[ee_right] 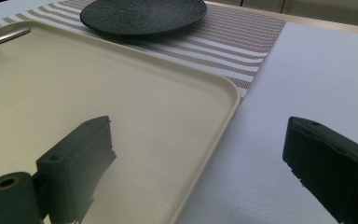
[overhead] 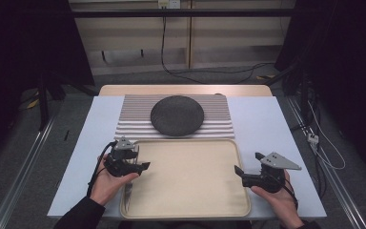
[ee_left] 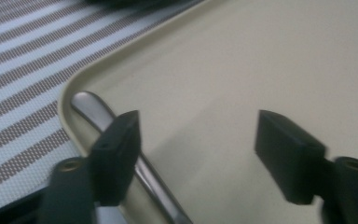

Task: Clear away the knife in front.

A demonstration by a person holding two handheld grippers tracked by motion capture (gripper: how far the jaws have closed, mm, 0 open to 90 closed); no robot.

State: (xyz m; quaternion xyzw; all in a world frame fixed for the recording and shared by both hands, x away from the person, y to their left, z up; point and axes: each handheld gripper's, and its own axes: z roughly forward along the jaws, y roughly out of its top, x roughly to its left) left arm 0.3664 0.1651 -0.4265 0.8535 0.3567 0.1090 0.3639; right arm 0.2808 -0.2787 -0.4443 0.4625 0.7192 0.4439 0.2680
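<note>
A beige tray lies on the near part of the table. A silver metal utensil handle rests inside the tray along its left rim; what kind of utensil it is I cannot tell. My left gripper hovers over the tray's left side, open, with nothing between the pads. Its left jaw hides part of the handle. My right gripper is open at the tray's right side, its jaws standing either side of the rim without touching it.
A dark round plate sits on a striped mat just beyond the tray, the plate also showing in the right gripper view. A white sheet covers the table around the tray. Cables trail on the floor beyond the table's far edge.
</note>
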